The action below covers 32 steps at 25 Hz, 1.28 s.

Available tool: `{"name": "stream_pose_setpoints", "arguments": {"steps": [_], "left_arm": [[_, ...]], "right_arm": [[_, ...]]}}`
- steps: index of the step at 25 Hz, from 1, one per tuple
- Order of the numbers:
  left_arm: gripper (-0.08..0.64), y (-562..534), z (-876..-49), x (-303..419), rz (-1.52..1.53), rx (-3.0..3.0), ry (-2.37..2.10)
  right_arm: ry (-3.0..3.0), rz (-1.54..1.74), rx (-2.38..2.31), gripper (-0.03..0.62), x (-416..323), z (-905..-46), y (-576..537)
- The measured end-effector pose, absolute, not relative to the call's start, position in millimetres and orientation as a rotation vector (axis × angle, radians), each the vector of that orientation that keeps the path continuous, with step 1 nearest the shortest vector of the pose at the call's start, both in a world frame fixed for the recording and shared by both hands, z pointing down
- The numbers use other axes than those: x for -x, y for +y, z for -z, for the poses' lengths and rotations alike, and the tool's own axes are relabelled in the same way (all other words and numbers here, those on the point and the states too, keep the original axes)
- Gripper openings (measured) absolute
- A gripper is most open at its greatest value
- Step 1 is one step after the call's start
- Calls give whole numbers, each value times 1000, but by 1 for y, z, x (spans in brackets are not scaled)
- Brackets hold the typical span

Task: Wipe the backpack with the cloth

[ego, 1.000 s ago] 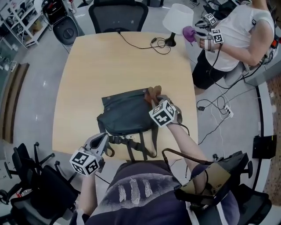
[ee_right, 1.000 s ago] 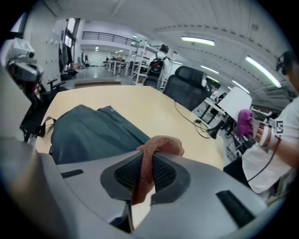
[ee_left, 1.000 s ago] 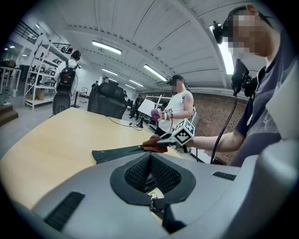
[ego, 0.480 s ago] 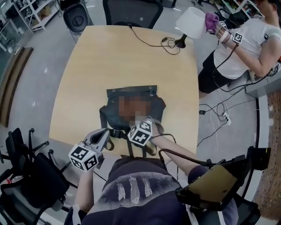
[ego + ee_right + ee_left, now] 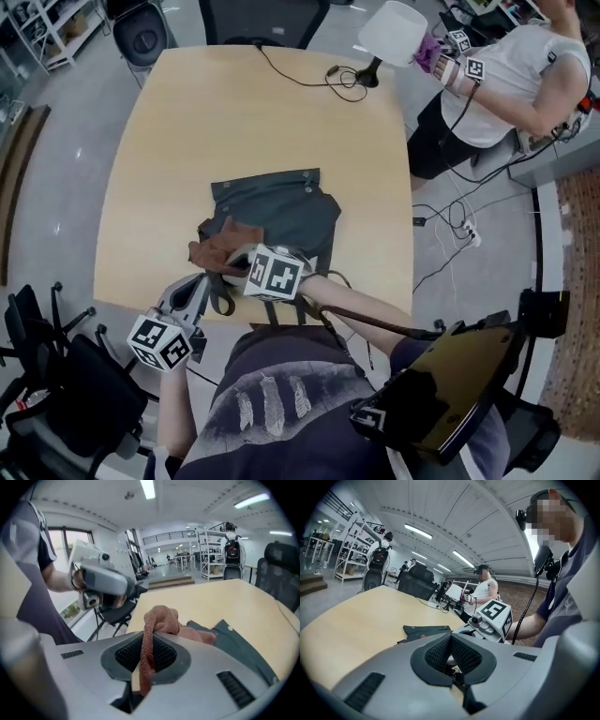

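Open-plan robotics lab or workshop hall, office-style. A big pale wooden table (image 5: 253, 122) stands on a grey polished floor (image 5: 56, 216), with black office chairs (image 5: 267, 19) at the top edge of the head view. Metal shelving racks (image 5: 349, 541) with gear are at the left of the left gripper view, long strip lights (image 5: 418, 530) on a ribbed ceiling above. The right gripper view shows a mezzanine railing (image 5: 171, 537) top centre and large windows (image 5: 70, 543) at left. Cables (image 5: 464, 225) trail over the floor at right. A second person (image 5: 511, 70), upper right, carries marker cubes (image 5: 466, 56) beside a white lamp (image 5: 389, 33).
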<state>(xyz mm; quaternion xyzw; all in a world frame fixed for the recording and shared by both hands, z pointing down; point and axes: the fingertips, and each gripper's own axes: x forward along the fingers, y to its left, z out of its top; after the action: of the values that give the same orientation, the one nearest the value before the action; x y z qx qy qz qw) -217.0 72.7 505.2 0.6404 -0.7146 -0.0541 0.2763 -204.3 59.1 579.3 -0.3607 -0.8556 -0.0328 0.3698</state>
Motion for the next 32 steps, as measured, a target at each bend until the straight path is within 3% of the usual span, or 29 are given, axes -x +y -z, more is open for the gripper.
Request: {"name": "stream_pose_setpoints", "arguments": {"steps": [6, 15, 28, 32], "left_arm": [[6, 67, -508, 214, 138, -1758, -1876], [6, 58, -510, 214, 114, -1792, -1830], [6, 6, -518, 183, 68, -1898, -1693], [6, -4, -513, 176, 32, -1920, -1672]], "right_arm": [[-2388, -413, 876, 32, 232, -522, 39], [-2256, -357, 202, 32, 185, -600, -98], [-2266, -552, -266, 32, 83, -605, -232], [-2335, -640, -316, 32, 86, -589, -250]]}}
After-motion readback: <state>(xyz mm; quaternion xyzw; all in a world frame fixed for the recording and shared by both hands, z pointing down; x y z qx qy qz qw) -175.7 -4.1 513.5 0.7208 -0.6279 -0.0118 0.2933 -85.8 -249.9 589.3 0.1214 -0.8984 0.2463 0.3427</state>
